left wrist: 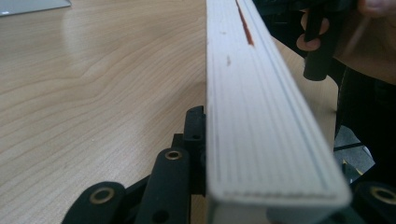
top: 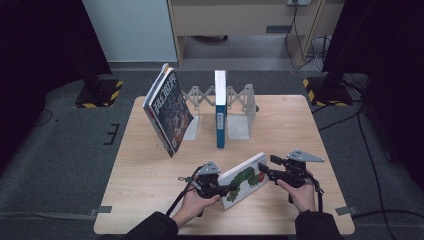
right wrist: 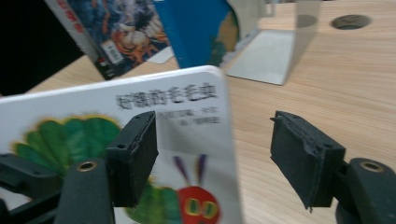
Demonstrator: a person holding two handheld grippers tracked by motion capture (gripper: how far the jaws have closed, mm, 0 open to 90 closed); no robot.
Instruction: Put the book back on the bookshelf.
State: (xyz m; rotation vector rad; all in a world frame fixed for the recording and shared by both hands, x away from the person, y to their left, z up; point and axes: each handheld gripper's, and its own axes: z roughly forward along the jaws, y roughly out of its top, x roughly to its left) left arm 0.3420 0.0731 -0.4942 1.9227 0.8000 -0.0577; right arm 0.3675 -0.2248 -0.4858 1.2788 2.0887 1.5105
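High view. A white picture book (top: pixel 245 180) with a green caterpillar on its cover sits near the front edge of the wooden table (top: pixel 145 165), tilted, between the two hand-held grippers. The left gripper (top: pixel 226 190) meets the book at its near left corner. The right gripper (top: pixel 263 171) reaches the book's right edge — contact cannot be judged from here. Farther back, a grey folding book rack (top: pixel 239 112) stands at the table's far side. A blue-spined book (top: pixel 220 110) stands upright in it; a large dark-covered book (top: pixel 167 110) leans against its left end.

Left gripper view. The picture book (left wrist: pixel 261 135) runs edge-on away from the camera, its white page block seen up close. One black jaw lies flat against its left face; the opposite jaw is mostly hidden behind the book at lower right. The left gripper is clamped on the book. The other hand (left wrist: pixel 327 32) and its black tool appear at upper right, beyond the book's far end.

Right gripper view. The right gripper (right wrist: pixel 212 156) stands apart, both pads free. The picture book (right wrist: pixel 177 140) lies partly in the gap: its right edge falls between the jaws, the left jaw in front of the cover, the right jaw well clear over bare table. No grip. Behind, the dark-covered book (right wrist: pixel 116 28), the blue book (right wrist: pixel 196 28) and a rack plate (right wrist: pixel 275 51) are visible.
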